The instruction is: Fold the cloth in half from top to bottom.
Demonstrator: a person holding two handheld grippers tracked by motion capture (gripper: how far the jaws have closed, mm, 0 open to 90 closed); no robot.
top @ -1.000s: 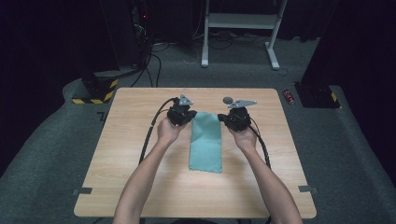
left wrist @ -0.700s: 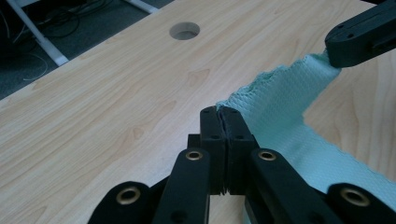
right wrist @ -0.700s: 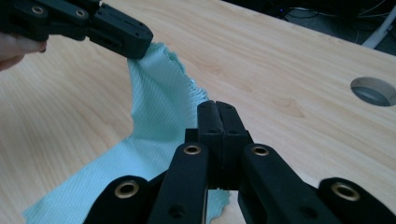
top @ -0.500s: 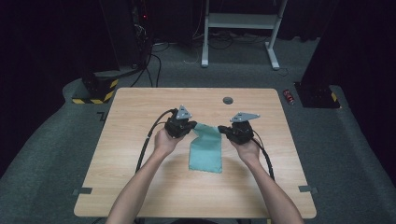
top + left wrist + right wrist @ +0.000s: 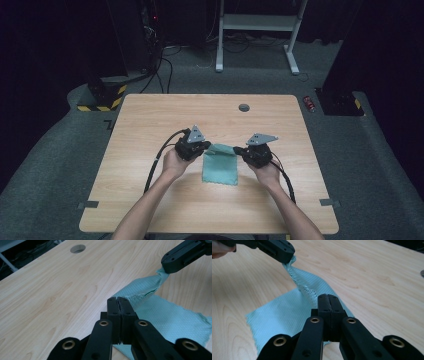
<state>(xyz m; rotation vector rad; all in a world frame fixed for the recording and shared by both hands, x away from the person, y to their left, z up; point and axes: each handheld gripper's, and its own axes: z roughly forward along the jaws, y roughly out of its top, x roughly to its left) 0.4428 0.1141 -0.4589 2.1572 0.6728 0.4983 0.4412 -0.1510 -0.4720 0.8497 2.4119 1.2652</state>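
The room around you was dark, with grey carpet underfoot, and your work lay on a light wooden table (image 5: 150,200) that had a round cable hole (image 5: 244,107) near its far edge. Beyond the table stood a white metal frame (image 5: 257,22), a black-and-yellow striped block (image 5: 102,97) sat on the floor at the far left, and a small red object (image 5: 310,103) lay on the carpet off the far right corner.

A teal cloth (image 5: 220,167) lay near the middle of the table, between your two hands. Its near part rested flat on the wood, while its far edge was lifted off the surface and stretched between the two grippers.

Your left gripper (image 5: 202,146) had its jaws pressed together with no gap to be seen, pinching the left far corner of the cloth. In the left gripper view the fabric (image 5: 160,312) ran out from between the closed jaws, and a folded ridge of it climbed toward the tip of the other gripper (image 5: 166,268).

Your right gripper (image 5: 239,150) was clamped the same way on the right far corner. In the right gripper view the cloth (image 5: 287,315) spread away to the left of the closed jaws, and a hemmed edge rose to the tip of the left gripper (image 5: 290,255), which also had fabric in its bite.
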